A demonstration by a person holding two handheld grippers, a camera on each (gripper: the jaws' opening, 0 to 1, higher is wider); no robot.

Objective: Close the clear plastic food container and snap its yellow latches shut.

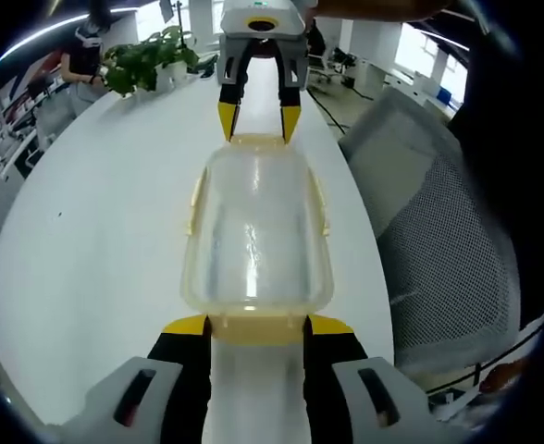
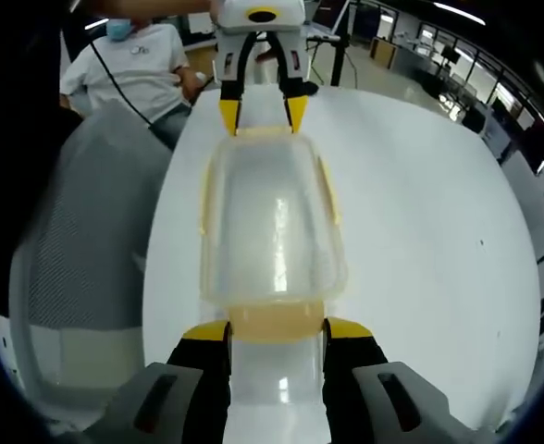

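Right up close in the left gripper view, the left gripper (image 1: 255,326) has its yellow-tipped jaws spread wide, one on each side of the near yellow latch (image 1: 256,328) of the clear plastic container (image 1: 256,233), tips just beside the latch but not visibly squeezing it. Across from it, the right gripper (image 1: 259,123) comes in from the far end, jaws likewise apart, tips down at the far latch (image 1: 256,141). Flip to the right gripper view and it's the mirror: the right gripper's (image 2: 278,330) parted jaws bracket its near latch (image 2: 277,322), with the left gripper (image 2: 262,115) facing it at the other end. That container sits lengthwise between the two grippers on the white tabletop (image 1: 105,213), lid on, yellow side latches (image 1: 196,205) showing along its long edges. Beside the tabletop stands a grey mesh chair (image 1: 443,213); a potted plant (image 1: 147,60) sits at the tabletop's far end, and a seated person in a white shirt (image 2: 142,65) shows beyond
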